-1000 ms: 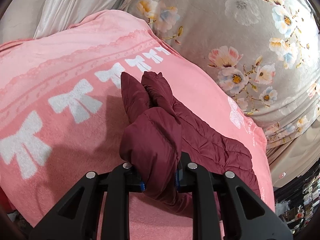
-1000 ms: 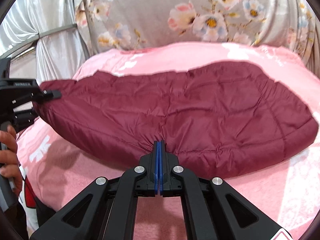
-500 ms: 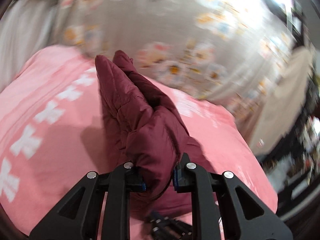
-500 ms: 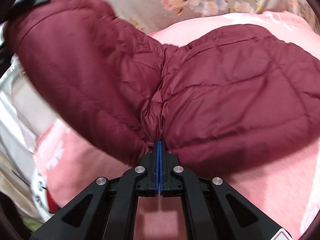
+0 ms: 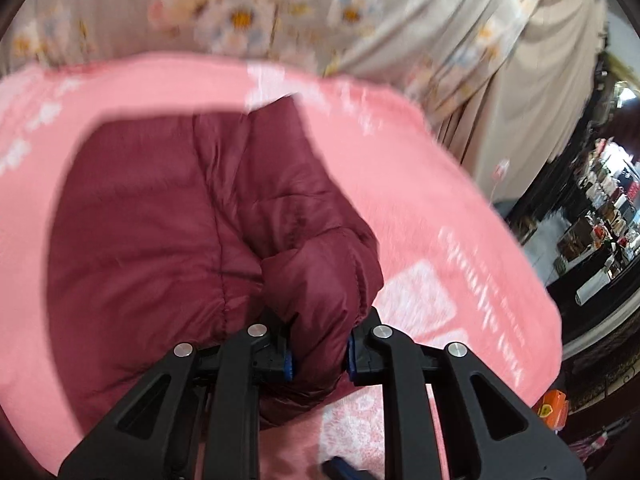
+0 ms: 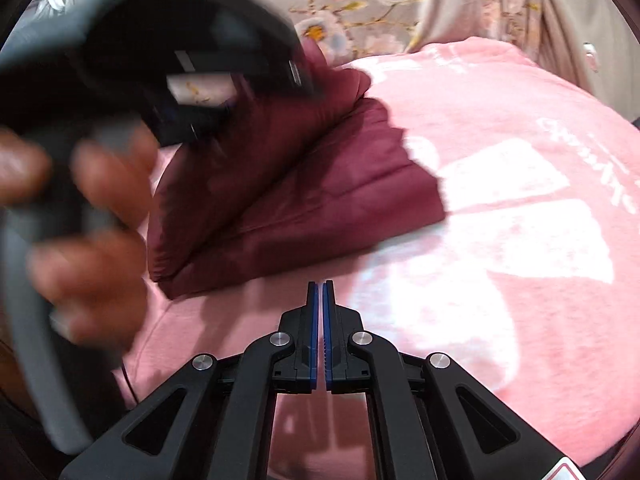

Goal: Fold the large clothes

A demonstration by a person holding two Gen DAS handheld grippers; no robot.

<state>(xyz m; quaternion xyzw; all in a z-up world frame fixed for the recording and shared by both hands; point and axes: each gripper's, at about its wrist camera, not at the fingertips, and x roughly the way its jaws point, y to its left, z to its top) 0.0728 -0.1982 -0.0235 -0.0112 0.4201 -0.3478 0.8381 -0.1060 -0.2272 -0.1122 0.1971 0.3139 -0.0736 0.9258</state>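
Observation:
A maroon quilted jacket lies folded over itself on a pink blanket. My left gripper is shut on a bunched edge of the jacket at its near right side. In the right wrist view the jacket shows as a folded stack with the left gripper's body and the hand holding it blurred above it. My right gripper is shut and empty, just in front of the jacket's near edge, apart from it.
The pink blanket has white bows and lettering and covers a bed. A floral grey sheet hangs behind it. Shelves with goods and an orange item stand off the bed's right side.
My left gripper has carried its jacket edge across to the right, folding the jacket in half. My right gripper has let go of the jacket edge and pulled back, jaws shut.

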